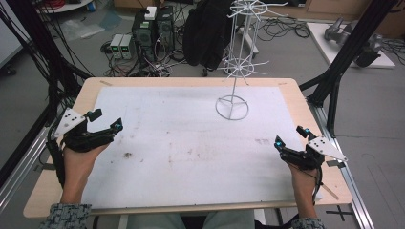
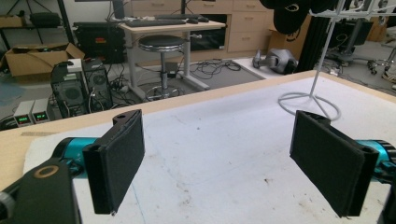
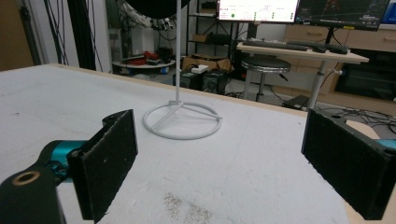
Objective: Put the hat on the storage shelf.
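Item: wire rack (image 1: 237,57), white, upright on a ring base (image 1: 232,108), standing at the far middle of the mat (image 1: 181,157), somewhat to my right of centre. Spoked tiers up the stem; nothing hangs on those that I can see. In my right gripper view the ring base (image 3: 182,122) lies ahead, between my jaws; in my left gripper view the rack (image 2: 309,100) stands off to the far right.

Item: left gripper (image 1: 106,120), low over the mat's left edge, jaws wide apart, nothing between them.

Item: right gripper (image 1: 289,135), low near the mat's right edge, jaws likewise wide apart and empty. Both are well apart from the rack.

Item: table (image 1: 191,82), wooden, bearing the mat; some dark specks on the mat.

Handling note, my judgement: the rack looks light and top-heavy. I would approach with the right gripper, jaws kept open, close on the stem low near the base, and steady it with the left so it does not tip.
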Demonstrator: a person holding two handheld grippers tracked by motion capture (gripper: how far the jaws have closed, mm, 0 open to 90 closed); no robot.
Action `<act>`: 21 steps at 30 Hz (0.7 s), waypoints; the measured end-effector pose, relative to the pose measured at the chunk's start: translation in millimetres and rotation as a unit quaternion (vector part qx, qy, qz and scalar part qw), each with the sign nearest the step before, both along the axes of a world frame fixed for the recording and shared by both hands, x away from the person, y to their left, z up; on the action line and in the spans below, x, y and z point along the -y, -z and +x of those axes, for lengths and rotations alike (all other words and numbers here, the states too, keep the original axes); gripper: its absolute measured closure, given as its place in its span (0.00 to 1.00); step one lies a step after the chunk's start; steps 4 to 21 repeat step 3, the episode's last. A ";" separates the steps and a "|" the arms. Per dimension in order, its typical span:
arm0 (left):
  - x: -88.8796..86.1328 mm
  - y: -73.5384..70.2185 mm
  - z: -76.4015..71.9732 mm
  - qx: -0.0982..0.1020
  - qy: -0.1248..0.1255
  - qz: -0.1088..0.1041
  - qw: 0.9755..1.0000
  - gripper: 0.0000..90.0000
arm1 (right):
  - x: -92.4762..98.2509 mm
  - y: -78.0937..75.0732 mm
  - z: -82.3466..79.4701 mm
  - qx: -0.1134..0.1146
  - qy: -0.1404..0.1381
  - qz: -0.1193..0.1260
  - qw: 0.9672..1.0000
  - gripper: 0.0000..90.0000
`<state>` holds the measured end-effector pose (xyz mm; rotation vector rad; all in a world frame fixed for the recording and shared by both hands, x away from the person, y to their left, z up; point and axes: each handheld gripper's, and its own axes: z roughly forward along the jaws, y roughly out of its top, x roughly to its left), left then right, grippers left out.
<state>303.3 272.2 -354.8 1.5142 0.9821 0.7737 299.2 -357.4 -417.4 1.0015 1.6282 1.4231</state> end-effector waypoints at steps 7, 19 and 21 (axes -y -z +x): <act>0.0 3.9 0.0 -0.001 -0.001 -0.003 1.000 0.20 | -0.7 0.2 0.0 -0.001 0.001 -0.001 1.000 0.11; 0.0 3.9 0.0 -0.001 -0.001 -0.003 1.000 0.20 | -0.7 0.2 0.0 -0.001 0.001 -0.001 1.000 0.11; 0.0 3.9 0.0 -0.001 -0.001 -0.003 1.000 0.20 | -0.7 0.2 0.0 -0.001 0.001 -0.001 1.000 0.11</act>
